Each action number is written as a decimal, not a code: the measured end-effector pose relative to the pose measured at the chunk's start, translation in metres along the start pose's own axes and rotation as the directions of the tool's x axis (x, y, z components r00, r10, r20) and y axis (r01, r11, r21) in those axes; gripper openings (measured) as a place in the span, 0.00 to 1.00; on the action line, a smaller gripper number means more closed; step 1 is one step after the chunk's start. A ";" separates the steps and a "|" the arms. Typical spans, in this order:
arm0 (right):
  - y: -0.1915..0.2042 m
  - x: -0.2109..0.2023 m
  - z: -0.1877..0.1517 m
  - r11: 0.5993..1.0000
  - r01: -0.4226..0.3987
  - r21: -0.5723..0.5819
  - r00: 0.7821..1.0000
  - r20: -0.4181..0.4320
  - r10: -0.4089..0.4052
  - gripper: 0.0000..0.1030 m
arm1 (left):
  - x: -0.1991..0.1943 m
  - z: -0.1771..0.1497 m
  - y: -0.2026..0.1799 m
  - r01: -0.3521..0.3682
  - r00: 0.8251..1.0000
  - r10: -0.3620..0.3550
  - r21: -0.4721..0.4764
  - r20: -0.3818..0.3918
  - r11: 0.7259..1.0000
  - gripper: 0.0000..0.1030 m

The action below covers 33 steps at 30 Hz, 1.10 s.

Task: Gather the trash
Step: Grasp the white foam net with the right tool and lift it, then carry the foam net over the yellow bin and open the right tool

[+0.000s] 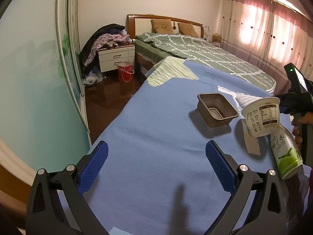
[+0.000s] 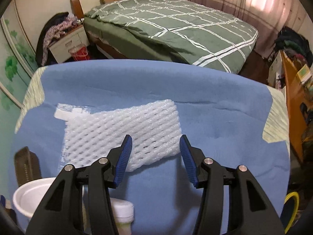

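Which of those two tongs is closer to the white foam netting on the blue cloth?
The right. The right tongs hang open directly over the near end of the white foam netting, not gripping it. The left tongs hover open over bare blue cloth, well short of it, with nothing between them.

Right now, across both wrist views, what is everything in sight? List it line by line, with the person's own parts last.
foam net sleeve: one, white, flat on the blue cloth
plastic tray: one, brown, on the cloth
yogurt cup: one, white, tilted beside the tray
coconut water bottle: one, white and green, near the cup
bed: one, green checked cover, behind
nightstand: one, white, clothes piled on top
bucket: one, red, on the floor
curtains: pink, right wall
left gripper: fingers open, empty
right gripper: fingers apart above the sleeve
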State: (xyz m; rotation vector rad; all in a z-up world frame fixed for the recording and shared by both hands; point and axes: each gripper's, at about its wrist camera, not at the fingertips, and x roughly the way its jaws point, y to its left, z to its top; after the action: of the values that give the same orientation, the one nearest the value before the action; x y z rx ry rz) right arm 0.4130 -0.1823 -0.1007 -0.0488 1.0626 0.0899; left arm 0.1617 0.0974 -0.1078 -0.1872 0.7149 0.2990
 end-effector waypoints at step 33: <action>-0.129 -0.132 -0.088 0.947 -0.014 0.322 0.949 0.304 -0.089 0.11 | -0.010 -0.003 -0.007 -0.006 1.000 0.005 0.033 0.027 0.999 0.95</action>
State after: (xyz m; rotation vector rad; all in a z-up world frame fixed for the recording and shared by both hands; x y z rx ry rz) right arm 0.2848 -0.3243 -0.0284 0.2341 0.7444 -0.1093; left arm 0.1546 0.0880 -0.1028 -0.1499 0.6931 0.2946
